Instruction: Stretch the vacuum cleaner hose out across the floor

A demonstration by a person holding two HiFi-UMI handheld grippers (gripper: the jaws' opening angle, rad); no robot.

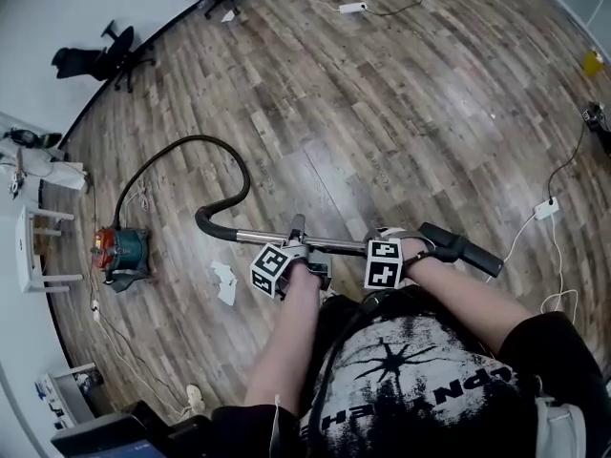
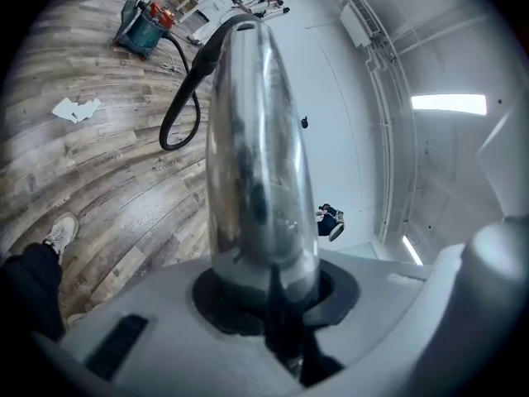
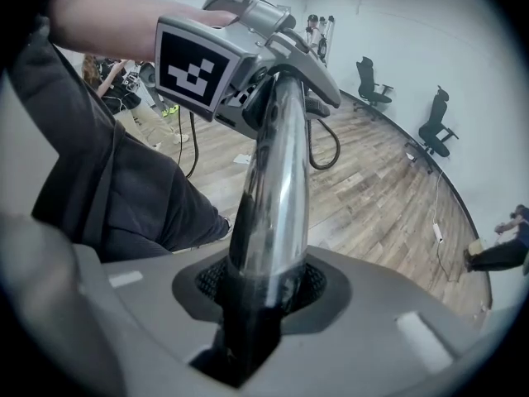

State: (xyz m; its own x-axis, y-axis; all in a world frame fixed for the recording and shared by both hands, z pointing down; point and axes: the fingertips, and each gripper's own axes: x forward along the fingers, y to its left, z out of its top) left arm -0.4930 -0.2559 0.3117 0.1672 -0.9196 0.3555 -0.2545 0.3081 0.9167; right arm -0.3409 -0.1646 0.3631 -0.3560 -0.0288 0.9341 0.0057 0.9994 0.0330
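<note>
The hose (image 1: 247,181) is black and thin. It lies on the wood floor (image 1: 401,113) in 1 big arch, not straight. From the vacuum cleaner (image 1: 122,249) at left it runs away from the person, curves round and hooks back to a thicker black bend (image 1: 208,223) that joins the tube (image 1: 334,244). The tube is shiny chrome, held approx. level across the person's front, w/ a black end piece (image 1: 463,249) at its right.

The left claw (image 1: 297,229) is clamped on the tube near the hose end. The right claw (image 1: 387,239) is clamped on it further right, just short of the black end piece. Both gripper views show dark pads tight against the chrome. The 2 claws sit near each other, not touching.

The vacuum cleaner is a small red-and-teal canister close to the curved wall at left, beside a white stool (image 1: 38,251). A paper scrap (image 1: 225,281) lies btw. cleaner and person.

Edges: the wall runs along left and top-left, w/ 2 black office chairs (image 1: 110,55) against it. Power strips w/ white cables lie at far top (image 1: 351,8) and at right (image 1: 544,208). The widest stretch of floor is ahead and to the right, btw. those.
</note>
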